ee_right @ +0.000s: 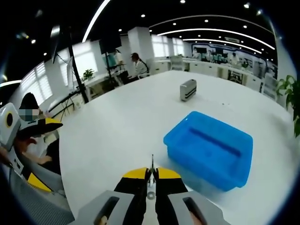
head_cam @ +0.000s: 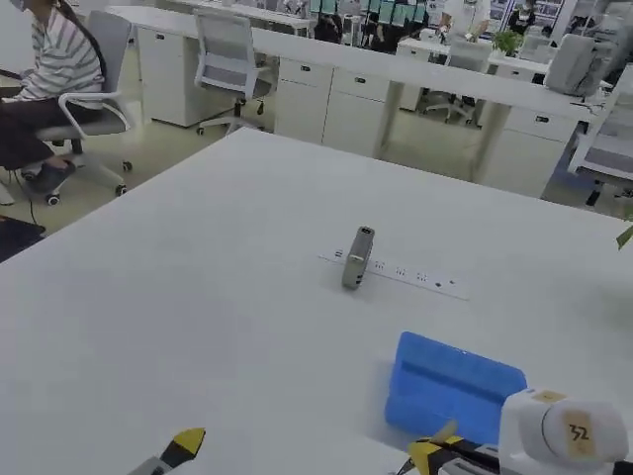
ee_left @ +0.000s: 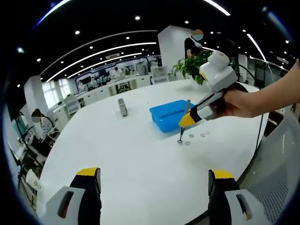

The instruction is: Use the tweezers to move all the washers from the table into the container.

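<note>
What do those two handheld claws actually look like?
Both the left gripper and right gripper have grey bodies and black jaws tipped yellow. The right one has a white top with a yellow label reading 32, and a black cable hangs by it.

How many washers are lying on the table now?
4, as far as I can tell; they are tiny, and more may be hidden. In the left gripper view the washers lie clustered on the table, beside the blue container, near the tweezers.
</note>
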